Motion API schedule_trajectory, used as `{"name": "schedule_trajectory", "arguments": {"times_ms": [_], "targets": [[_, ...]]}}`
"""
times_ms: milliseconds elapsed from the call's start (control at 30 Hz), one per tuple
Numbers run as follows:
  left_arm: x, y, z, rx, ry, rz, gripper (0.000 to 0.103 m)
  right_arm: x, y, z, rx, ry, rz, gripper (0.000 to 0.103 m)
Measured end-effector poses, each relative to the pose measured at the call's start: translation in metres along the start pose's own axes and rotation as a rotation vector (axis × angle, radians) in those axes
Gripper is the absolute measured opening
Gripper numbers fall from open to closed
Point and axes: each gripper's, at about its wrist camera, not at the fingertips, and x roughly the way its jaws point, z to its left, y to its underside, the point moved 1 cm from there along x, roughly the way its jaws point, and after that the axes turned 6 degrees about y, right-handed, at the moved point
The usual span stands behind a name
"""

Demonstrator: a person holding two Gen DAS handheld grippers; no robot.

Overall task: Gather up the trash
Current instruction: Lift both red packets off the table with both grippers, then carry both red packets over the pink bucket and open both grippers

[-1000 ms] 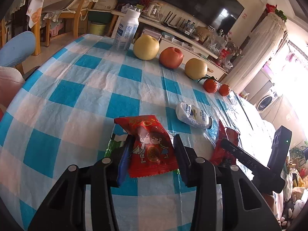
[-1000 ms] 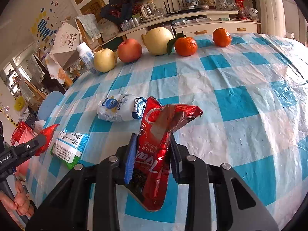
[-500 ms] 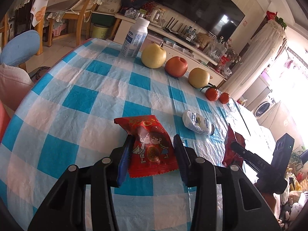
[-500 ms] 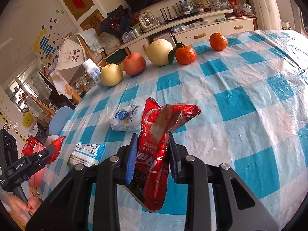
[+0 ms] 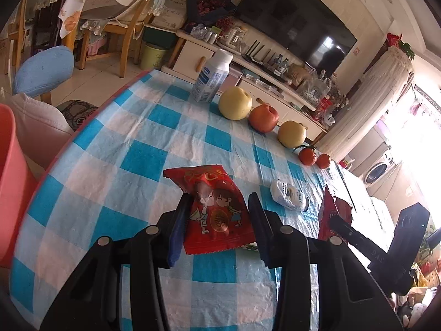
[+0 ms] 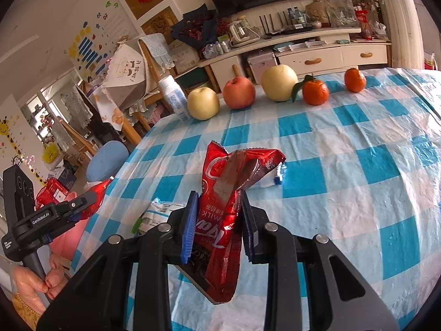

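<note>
Left gripper [image 5: 217, 220], at 6 o'clock in the left wrist view: its fingers are closed on a flat red snack packet [image 5: 215, 209] printed with two cartoon figures, held above the blue-and-white checked tablecloth [image 5: 143, 160]. Right gripper [image 6: 217, 215], at 6 o'clock in the right wrist view: its blue-padded fingers clamp a crumpled red milk-tea wrapper [image 6: 228, 193], torn open at the top. Just beyond it, at 9 o'clock of the fingers, a white-and-green wrapper [image 6: 160, 212] lies on the cloth, and a crumpled white wrapper [image 5: 289, 198] lies at 2 o'clock of the left gripper. A pink bin [image 5: 11, 182] stands off the table edge at 9 o'clock in the left wrist view. Along the far edge, from 11 to 2 o'clock: a white bottle [image 5: 212, 80], a yellow pear [image 5: 234, 103], a red apple [image 5: 263, 118], a second pear [image 5: 292, 134] and two tangerines [image 5: 308, 155].
</note>
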Motion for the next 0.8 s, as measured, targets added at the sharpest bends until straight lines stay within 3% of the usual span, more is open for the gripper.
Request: {"name": "schedule_trajectory", "arguments": {"times_ms": [333, 567, 800], "targets": [[-0.039, -0.023, 0.038, -0.069, -0.077, -0.106, 0.044, 0.015, 0.002, 0.096, -0.112, -0.164, 0.053, 0.029], [-0.078, -0.037, 0.086, -0.16, -0.182, -0.212, 0.044, 0.033, 0.0, 0.187, -0.223, -0.299, 0.101, 0.029], [-0.128, -0.044, 0.156, -0.317, -0.347, -0.336, 0.044, 0.056, 0.009, 0.284, -0.349, -0.414, 0.147, 0.029]]}}
